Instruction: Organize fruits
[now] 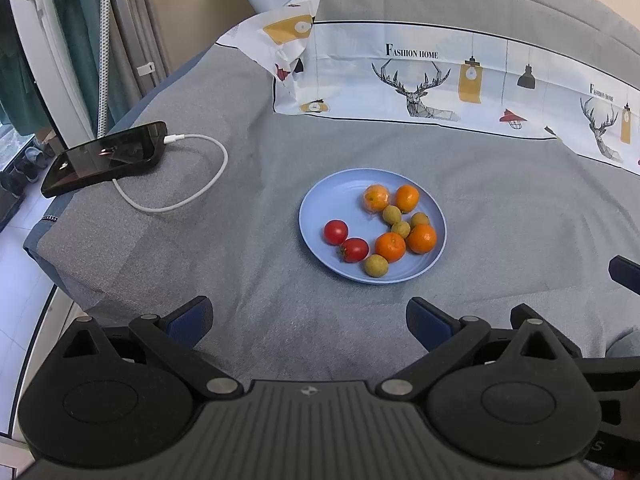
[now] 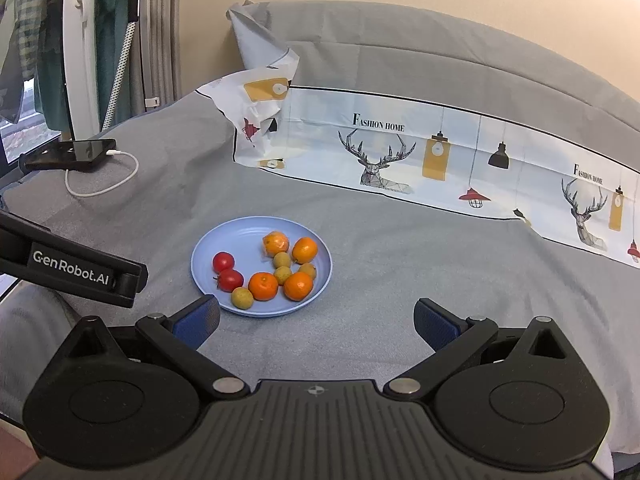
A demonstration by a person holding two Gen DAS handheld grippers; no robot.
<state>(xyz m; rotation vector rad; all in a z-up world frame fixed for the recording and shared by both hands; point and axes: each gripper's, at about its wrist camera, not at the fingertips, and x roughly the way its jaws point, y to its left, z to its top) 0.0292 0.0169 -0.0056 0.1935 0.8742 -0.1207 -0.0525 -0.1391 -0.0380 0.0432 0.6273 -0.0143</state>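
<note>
- The blue plate (image 1: 320, 208) rests flat on the grey bedspread (image 1: 240, 160), near the middle of the bed.
- All fruit lies on the plate: two red tomatoes (image 1: 335, 231) at its left, touching; four oranges (image 1: 390, 247) and four small yellow-green fruits (image 1: 376, 265) mixed together at its right.
- The far-left part of the plate is bare; the fruit crowds its near and right parts.
- This layout fits either fruit gathered onto the plate or fruit still awaiting sorting by kind; the pictures do not settle which.
- The left gripper (image 1: 309, 316) hovers near of the plate, fingers spread wide, holding nothing.
- The right gripper (image 2: 316, 318) hovers near and right of the plate, likewise released and empty; its left finger (image 2: 198, 320) overlaps the plate's near rim in view.
- Open bedspread surrounds the plate on every side.
- Obstacles stand well apart: a phone (image 1: 106, 156) with a white cable (image 1: 180, 200) at the far left by the bed edge, and a printed cloth (image 1: 440, 80) along the far side.
</note>
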